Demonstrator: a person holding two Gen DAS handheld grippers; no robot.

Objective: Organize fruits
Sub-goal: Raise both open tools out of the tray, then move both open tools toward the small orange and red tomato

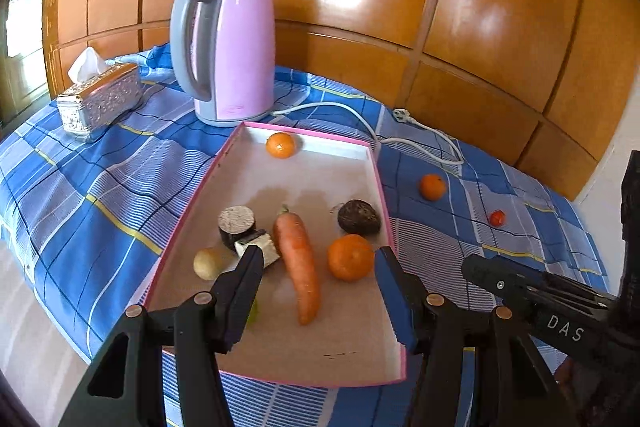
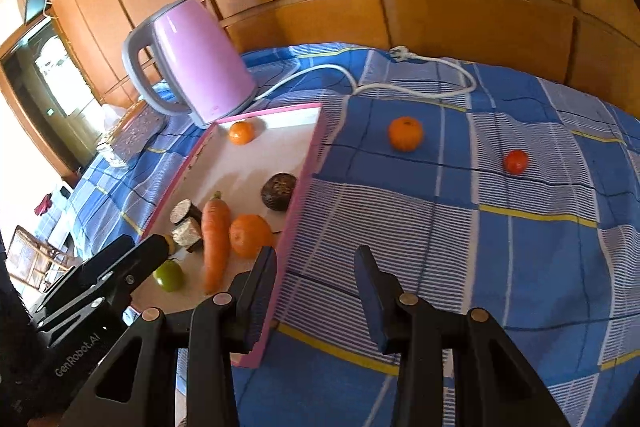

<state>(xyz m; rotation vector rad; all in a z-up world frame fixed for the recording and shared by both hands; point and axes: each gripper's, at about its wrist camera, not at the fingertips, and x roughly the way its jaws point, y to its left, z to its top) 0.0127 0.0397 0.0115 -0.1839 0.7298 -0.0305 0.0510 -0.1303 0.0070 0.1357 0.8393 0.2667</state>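
Glossy wood panelling backs a tabletop under a blue checked cloth [image 2: 520,267], with a pink kettle [image 1: 236,47] and a tissue box [image 1: 100,99] at the far side. Your pink-rimmed tray [image 1: 384,195] already holds two mandarins, a carrot [image 1: 298,259], a dark round fruit [image 1: 358,217], a small yellowish one, a green one and two dark cut pieces. Outside it on the cloth, well apart from the rim, lie a mandarin [image 2: 405,133] and a small red fruit [image 2: 516,161]. Your left gripper [image 1: 320,259] hovers wide open and empty over the tray's near end. Your right gripper [image 2: 316,257] is also spread and empty, just beside the tray's right wall. You look to be between picks: next, reach forward with the right, straddle the loose mandarin and close gently.
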